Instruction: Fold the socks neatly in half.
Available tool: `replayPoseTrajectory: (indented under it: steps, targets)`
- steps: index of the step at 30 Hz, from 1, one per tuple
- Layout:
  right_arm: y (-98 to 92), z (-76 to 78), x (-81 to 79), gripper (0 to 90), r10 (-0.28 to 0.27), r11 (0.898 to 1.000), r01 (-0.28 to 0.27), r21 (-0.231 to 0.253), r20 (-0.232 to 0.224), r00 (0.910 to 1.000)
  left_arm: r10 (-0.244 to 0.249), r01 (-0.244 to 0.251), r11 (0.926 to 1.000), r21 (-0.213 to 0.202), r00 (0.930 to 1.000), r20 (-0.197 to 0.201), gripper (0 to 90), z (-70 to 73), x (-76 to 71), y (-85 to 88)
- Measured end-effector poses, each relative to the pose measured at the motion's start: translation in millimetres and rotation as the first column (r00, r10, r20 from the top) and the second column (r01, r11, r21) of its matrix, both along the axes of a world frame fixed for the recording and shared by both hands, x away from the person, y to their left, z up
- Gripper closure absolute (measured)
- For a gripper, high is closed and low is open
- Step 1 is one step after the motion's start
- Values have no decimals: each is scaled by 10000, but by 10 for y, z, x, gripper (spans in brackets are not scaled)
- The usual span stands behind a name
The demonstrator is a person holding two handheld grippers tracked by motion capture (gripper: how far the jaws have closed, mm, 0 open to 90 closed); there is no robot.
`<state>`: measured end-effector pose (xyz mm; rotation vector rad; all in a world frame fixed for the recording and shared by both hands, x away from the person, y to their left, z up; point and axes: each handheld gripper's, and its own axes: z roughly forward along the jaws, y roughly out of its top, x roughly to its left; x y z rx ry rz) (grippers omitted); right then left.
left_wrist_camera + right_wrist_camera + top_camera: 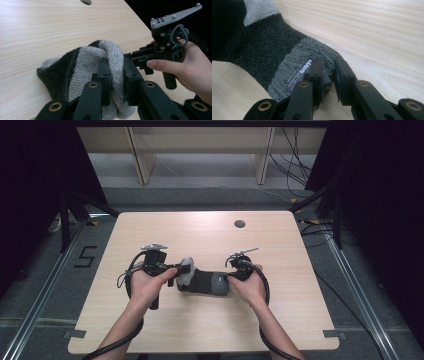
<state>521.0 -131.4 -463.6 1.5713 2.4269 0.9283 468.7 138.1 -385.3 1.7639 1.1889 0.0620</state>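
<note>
Gripping a dark grey and light grey knitted sock (pixel 202 280) at both ends, mid-surface.

Left gripper (pixel 115 75) is clamped on the light grey toe end; right gripper (pixel 328 75) is pinched on the ribbed cuff. Sock lies on the pale wooden surface (pixel 210 235). Judged status: both grasps established; stretching, folding or turning remains.

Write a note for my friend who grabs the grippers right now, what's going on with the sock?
Left gripper: shut on the light grey end of the sock.
Right gripper: shut on the darker grey ribbed cuff with the small label.
The sock lies between both grippers near the middle of the wooden table, partly bunched at the left end.
Done: both ends gripped.
Left: probably to stretch, fold or turn it; keep both grips steady.
</note>
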Motion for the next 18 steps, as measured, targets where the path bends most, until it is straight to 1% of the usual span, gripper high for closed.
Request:
replayPoseTrajectory:
  steps: [1,2,3,4,5,6,7,8,10,11,13,14,15,18]
  targets:
    - [16,0,7,775,4,10000,-4,19,-21,10000,-1,2,10000,52,10000,-35,783,-1,7,-6]
    - [22,-12,18,775,78,10000,-78,-18,112,9999,34,-33,10000,58,10000,-70,783,-8,20,-21]
    - [41,-8,23,775,83,9999,-83,56,51,10000,46,-46,10000,71,10000,-83,784,-13,32,-32]
    - [47,-14,30,775,175,9998,-175,48,170,9997,19,-18,10000,43,10000,-96,783,-19,43,-40]
    - [54,-20,33,776,142,9999,-142,17,155,9998,34,-34,10000,46,10000,-71,783,-28,58,-59]
    - [70,-19,35,776,125,9999,-126,100,146,9998,16,-15,10000,66,10000,-64,783,-30,68,-72]
    - [72,-25,41,776,260,9996,-261,44,228,9994,44,-43,10000,50,10000,-14,783,-37,76,-92]
    - [89,-21,37,776,134,9998,-135,110,148,9998,-35,35,10000,-9,10000,-22,783,-46,88,-106]
    - [98,-28,41,776,138,9999,-140,101,204,9997,-105,105,9999,-91,9999,18,783,-66,104,-136]
    - [100,-29,41,776,262,9995,-265,151,218,9994,-73,74,9999,-114,10000,40,783,-77,110,-152]
    - [111,-28,38,776,218,9996,-222,172,191,9996,-81,84,9998,-201,9998,158,783,-104,123,-181]
    - [105,-43,52,776,340,9994,-343,79,381,9987,-129,132,9997,-222,9998,136,783,-118,133,-194]
    - [120,-34,43,776,228,9996,-232,168,237,9995,-159,164,9995,-262,9997,167,783,-130,139,-206]
    - [124,-34,48,777,345,9992,-350,185,273,9990,-132,136,9997,-217,9997,197,782,-165,159,-259]
